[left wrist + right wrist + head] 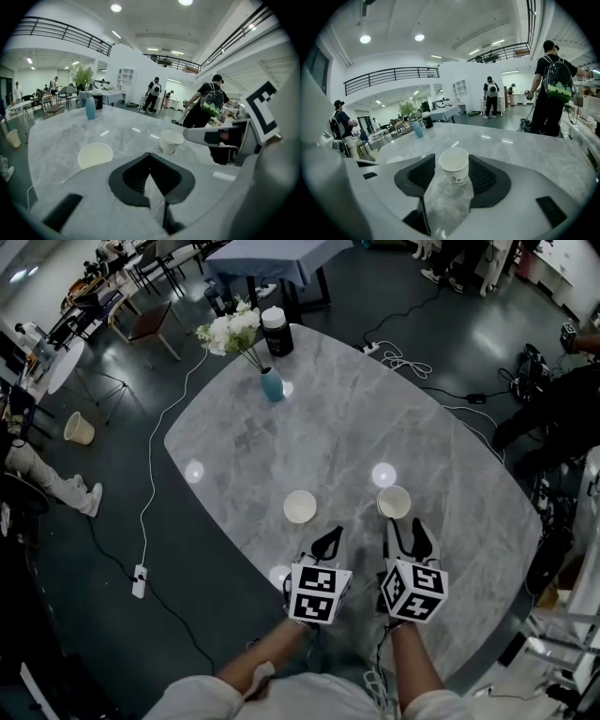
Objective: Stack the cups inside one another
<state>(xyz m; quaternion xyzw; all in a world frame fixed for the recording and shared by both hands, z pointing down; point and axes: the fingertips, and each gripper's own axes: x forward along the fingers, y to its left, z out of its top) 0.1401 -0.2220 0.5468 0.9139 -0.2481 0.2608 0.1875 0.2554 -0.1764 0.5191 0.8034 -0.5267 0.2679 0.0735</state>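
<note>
On the floor at the far left lie a pale waste bin [79, 427] and a white power strip [139, 579] on a long cable. The grey marble table [375, 418] fills the middle of the head view. At its far end stands a blue vase [271, 383] of white flowers, with a dark jar [277, 332] just behind it.

Near the table's front edge, the left paper cup [300, 506] stands upright and empty, apart from everything else. In the left gripper view it [95, 155] sits ahead and to the left of the jaws. The left hand-held gripper [332, 533] hovers just behind and to the right of this cup. Its jaws are clenched tip to tip [150, 156] with nothing between them, only the table surface showing below.

Further right the second paper cup [394, 502] also stands upright on the table, well apart from the first. The right hand-held gripper [405, 526] sits directly behind it with jaws spread. In the right gripper view the cup [453, 166], with small red print on its side, stands right at the mouth between the two dark pads. Whether the pads touch its sides cannot be told.
</note>
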